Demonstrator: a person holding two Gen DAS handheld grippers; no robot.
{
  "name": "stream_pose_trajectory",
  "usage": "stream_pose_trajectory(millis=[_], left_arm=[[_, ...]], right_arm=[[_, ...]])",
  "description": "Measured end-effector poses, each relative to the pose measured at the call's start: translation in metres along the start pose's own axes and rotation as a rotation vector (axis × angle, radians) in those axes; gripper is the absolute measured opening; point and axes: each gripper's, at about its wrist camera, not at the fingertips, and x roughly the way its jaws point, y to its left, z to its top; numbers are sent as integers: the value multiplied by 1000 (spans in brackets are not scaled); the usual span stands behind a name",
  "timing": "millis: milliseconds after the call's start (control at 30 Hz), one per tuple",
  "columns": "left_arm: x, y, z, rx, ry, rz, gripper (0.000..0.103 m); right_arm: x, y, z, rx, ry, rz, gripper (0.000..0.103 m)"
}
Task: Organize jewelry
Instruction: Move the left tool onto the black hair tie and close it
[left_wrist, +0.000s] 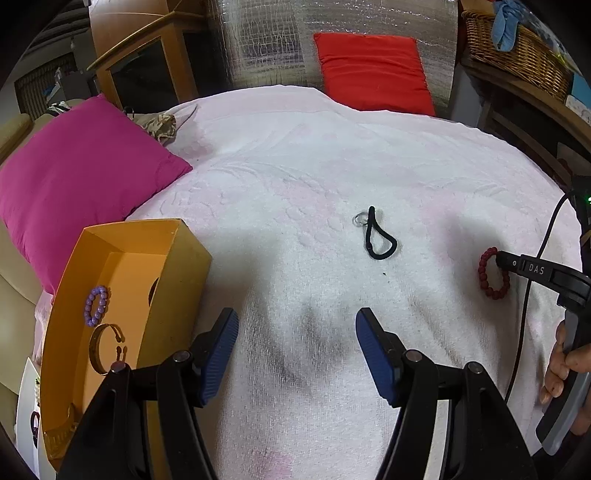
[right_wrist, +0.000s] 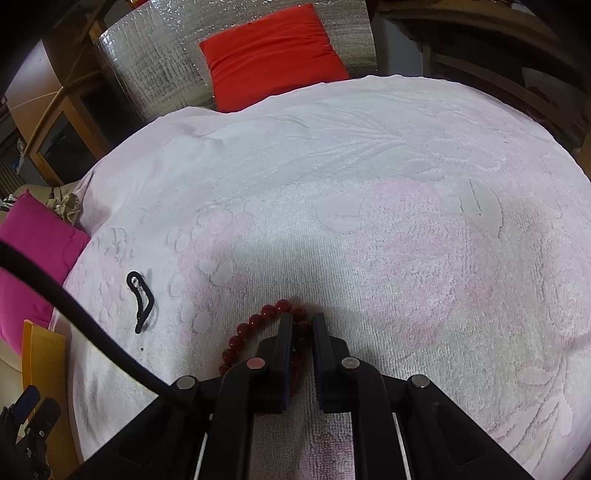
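A dark red bead bracelet (right_wrist: 255, 325) lies on the white towel (right_wrist: 369, 221). My right gripper (right_wrist: 302, 319) is nearly shut around the bracelet's right side, with beads between its fingers; it also shows in the left wrist view (left_wrist: 498, 258) at the bracelet (left_wrist: 487, 280). My left gripper (left_wrist: 297, 325) is open and empty over the towel (left_wrist: 295, 166), right of the orange box (left_wrist: 177, 251). The box holds a purple bead bracelet (left_wrist: 96, 305) and a gold bangle (left_wrist: 99, 347). A black cord loop (left_wrist: 378, 236) with a clear ring (left_wrist: 360, 219) lies mid-towel, also in the right wrist view (right_wrist: 142, 301).
A magenta cushion (left_wrist: 81, 177) lies left of the towel, behind the box. A red cushion (left_wrist: 373, 74) leans on a foil sheet at the back. A wicker basket (left_wrist: 517, 55) sits on a shelf at the far right. A wooden cabinet (left_wrist: 147, 66) stands back left.
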Motion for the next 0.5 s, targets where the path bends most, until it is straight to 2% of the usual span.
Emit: stream_pose_trajectory(millis=[267,500], left_arm=[[16,1,8,-29,16,-27,67],[50,-11,39,-56,25,-141,67]], right_arm=[[-3,-15,5,54,-5,41,11],[0,-28,12,122,18,76,11]])
